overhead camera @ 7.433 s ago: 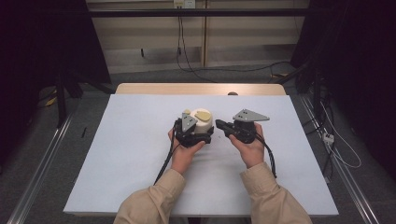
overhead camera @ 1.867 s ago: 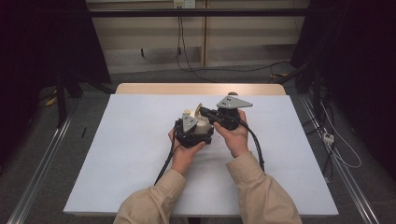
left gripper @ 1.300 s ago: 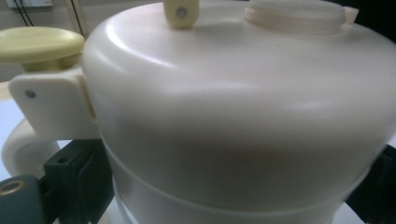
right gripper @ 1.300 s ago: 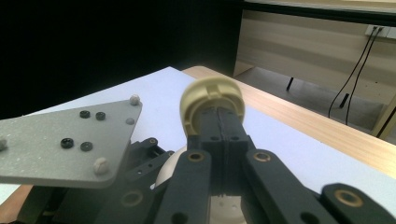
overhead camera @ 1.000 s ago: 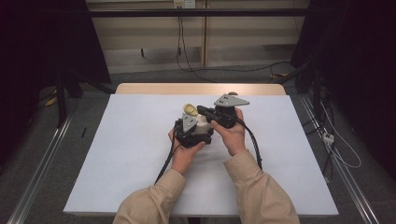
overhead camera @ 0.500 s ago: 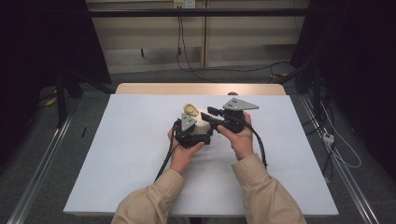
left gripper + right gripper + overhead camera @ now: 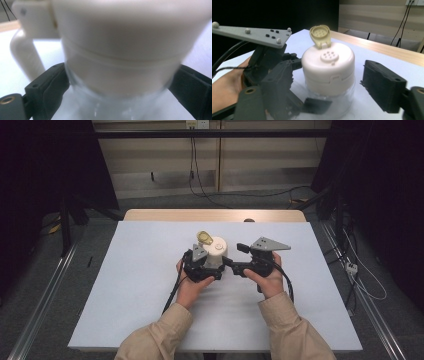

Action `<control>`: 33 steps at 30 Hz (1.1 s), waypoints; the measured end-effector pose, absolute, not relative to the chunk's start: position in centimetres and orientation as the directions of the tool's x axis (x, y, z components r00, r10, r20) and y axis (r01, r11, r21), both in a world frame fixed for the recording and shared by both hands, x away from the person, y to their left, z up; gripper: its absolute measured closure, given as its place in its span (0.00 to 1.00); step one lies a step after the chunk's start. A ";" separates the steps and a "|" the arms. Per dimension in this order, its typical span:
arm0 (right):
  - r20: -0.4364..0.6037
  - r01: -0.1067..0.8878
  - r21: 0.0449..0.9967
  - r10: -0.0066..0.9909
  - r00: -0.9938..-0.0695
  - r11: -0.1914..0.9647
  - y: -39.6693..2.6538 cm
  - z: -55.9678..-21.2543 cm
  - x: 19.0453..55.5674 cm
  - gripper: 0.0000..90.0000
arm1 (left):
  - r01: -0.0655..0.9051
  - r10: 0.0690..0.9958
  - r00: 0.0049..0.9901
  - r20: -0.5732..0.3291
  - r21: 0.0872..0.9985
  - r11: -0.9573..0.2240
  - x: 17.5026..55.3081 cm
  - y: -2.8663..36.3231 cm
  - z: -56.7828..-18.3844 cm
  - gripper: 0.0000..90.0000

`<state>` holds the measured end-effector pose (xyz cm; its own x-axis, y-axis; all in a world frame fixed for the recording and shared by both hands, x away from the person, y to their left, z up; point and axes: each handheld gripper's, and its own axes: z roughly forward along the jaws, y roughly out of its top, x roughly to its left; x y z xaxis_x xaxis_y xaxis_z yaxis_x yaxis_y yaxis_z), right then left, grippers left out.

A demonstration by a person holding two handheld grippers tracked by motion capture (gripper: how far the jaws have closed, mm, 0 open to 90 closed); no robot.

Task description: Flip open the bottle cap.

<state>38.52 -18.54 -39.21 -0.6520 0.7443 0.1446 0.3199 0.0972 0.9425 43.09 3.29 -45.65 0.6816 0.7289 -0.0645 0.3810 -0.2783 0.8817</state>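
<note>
Left claw (image 7: 212, 265) pinching clear jar (image 7: 329, 100) on desk (image 7: 125, 285). Flip cap (image 7: 320, 35) open. Right claw (image 7: 231, 264), jaws just opening, spread, empty. Next, probably: tip and shake.

jar (image 7: 329, 100): clear, glossy plastic or glass body
cap (image 7: 328, 71): cream plastic, smooth, faint sheen
flip lid (image 7: 320, 35): yellowish plastic, smooth, matt
left gripper (image 7: 202, 267): matt black plastic, grey plate on top
right gripper (image 7: 327, 87): matt black jaws with ribbed, rough pads
table (image 7: 140, 285): white matt sheet over a pale wood top
sleeves (image 7: 292, 335): tan cloth
</note>
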 end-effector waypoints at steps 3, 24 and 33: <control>0.142 0.324 0.940 0.749 -0.647 0.102 -19.0 -39.5 37.7 0.21 | 0.379 0.726 0.684 -0.070 0.884 -0.272 42.5 4.3 -45.4 0.06; 0.106 0.334 0.932 0.781 -0.615 0.137 -22.1 -41.6 33.3 0.17 | 0.360 0.692 0.718 -0.083 0.894 -0.266 38.9 12.0 -44.2 0.06; 0.082 0.323 0.935 0.796 -0.599 0.146 -23.1 -42.4 31.9 0.17 | 0.369 0.705 0.702 -0.103 0.899 -0.236 37.9 15.4 -44.0 0.06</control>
<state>31.93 -23.12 -42.38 -0.5994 0.7962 0.0825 0.3232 0.1465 0.9349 37.94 15.36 -44.03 0.7021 0.7045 -0.1032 0.3691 -0.2362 0.8989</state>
